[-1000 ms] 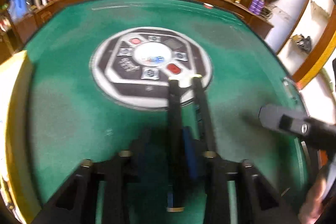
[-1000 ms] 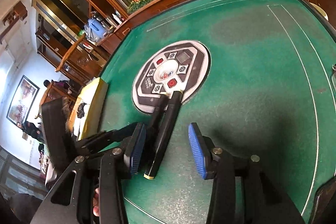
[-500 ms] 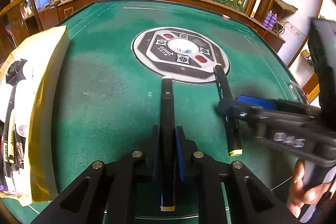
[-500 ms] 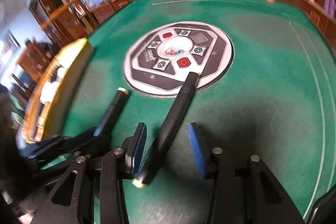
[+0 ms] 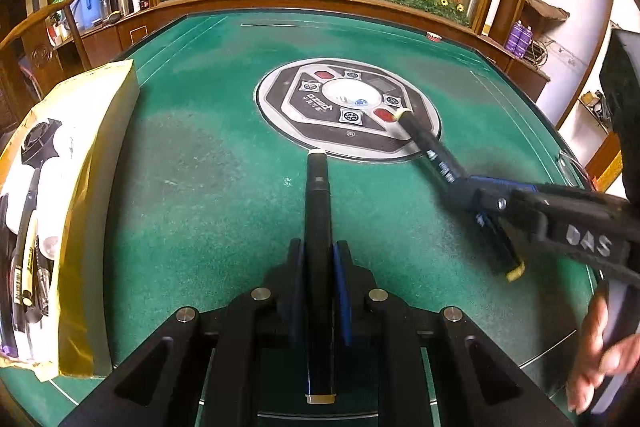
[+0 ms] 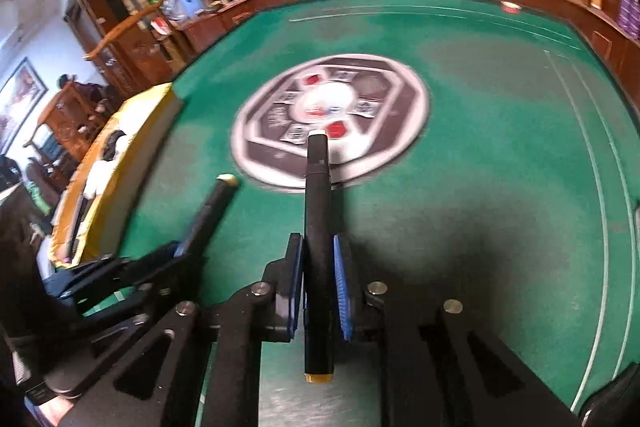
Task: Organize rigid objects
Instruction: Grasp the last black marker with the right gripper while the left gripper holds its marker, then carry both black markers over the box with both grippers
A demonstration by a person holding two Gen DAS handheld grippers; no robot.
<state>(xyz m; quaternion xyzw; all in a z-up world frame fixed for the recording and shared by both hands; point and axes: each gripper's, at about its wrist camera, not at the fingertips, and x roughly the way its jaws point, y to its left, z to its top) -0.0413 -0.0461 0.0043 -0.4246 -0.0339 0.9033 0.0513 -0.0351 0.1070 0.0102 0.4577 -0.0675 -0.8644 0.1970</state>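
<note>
My left gripper (image 5: 318, 255) is shut on a black marker (image 5: 317, 211) with pale end caps, held lengthwise above the green felt table (image 5: 208, 179). My right gripper (image 6: 318, 251) is shut on a second black marker (image 6: 317, 195) with a yellow rear cap. In the left wrist view the right gripper (image 5: 486, 203) holds its marker (image 5: 432, 155) at the right, tip over the round centre panel (image 5: 348, 107). In the right wrist view the left gripper (image 6: 180, 251) and its marker (image 6: 212, 207) are at the left.
A yellow-edged box (image 5: 60, 195) holding several pens stands on the table's left side, also in the right wrist view (image 6: 108, 163). The table has a wooden rim (image 5: 320, 1). Shelves and a flower display stand behind. A hand (image 5: 600, 351) is at the right.
My right gripper has closed on the second marker and lifted it. My left gripper holds its marker as before, a little farther from the right one.
</note>
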